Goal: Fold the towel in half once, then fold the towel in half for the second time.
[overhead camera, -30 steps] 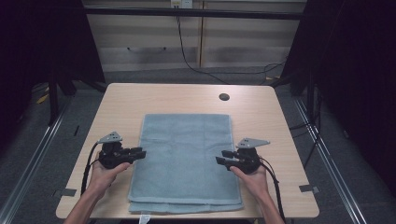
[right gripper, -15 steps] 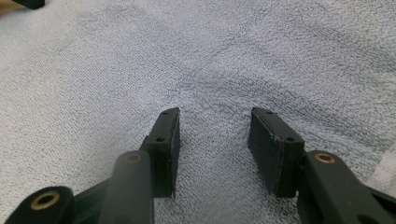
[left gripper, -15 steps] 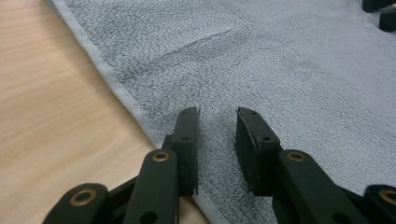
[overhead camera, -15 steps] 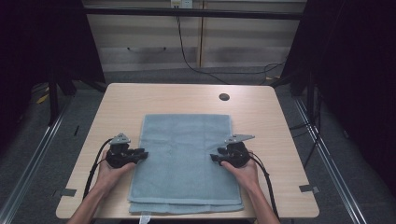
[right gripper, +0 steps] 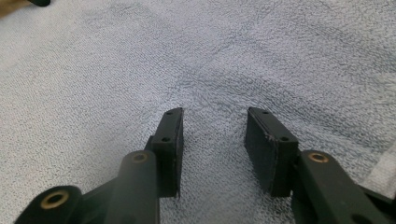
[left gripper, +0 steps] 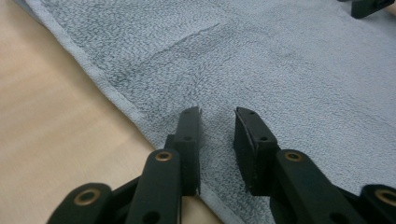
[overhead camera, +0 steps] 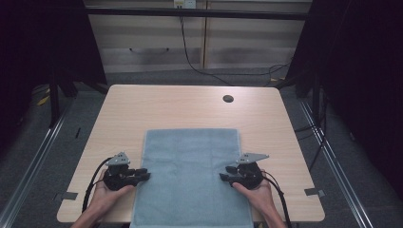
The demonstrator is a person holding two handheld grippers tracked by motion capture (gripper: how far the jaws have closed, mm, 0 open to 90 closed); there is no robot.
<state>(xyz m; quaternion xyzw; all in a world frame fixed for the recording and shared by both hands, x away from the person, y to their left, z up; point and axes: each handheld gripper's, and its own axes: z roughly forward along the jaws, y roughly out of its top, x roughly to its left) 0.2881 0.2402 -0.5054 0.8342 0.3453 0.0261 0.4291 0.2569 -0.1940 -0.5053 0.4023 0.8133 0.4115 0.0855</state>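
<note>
You're at the grasp step on the towel [overhead camera: 190, 175]: it lies flat on the table [overhead camera: 157, 107], long axis running away from you, its near edge at the table's near edge. Left gripper [overhead camera: 142, 176] sits at the towel's left hem, near half; in the left gripper view its tips are just over the hem on the pile, with a narrow gap between the jaws and no cloth pinched in it. Those jaws have just been closing, but nothing is held yet. Right gripper [overhead camera: 223, 177] mirrors it at the right hem; in the right gripper view the jaws stand wider apart, have also just been closing a bit, and there is only flat pile under them, no fold caught. So both claws are open, empty, tips resting at or just above the fabric; I can't tell which. My read: next you need each lower jaw under the hem, or bunch a ridge of cloth between the pads, then close fully before lifting. Keep both sides level so the towel doesn't skew. Far half of the towel lies flat, with a faint crease near the left hem. Beyond it there is bare tabletop and the cable hole [overhead camera: 228, 99] near the far edge.
</note>
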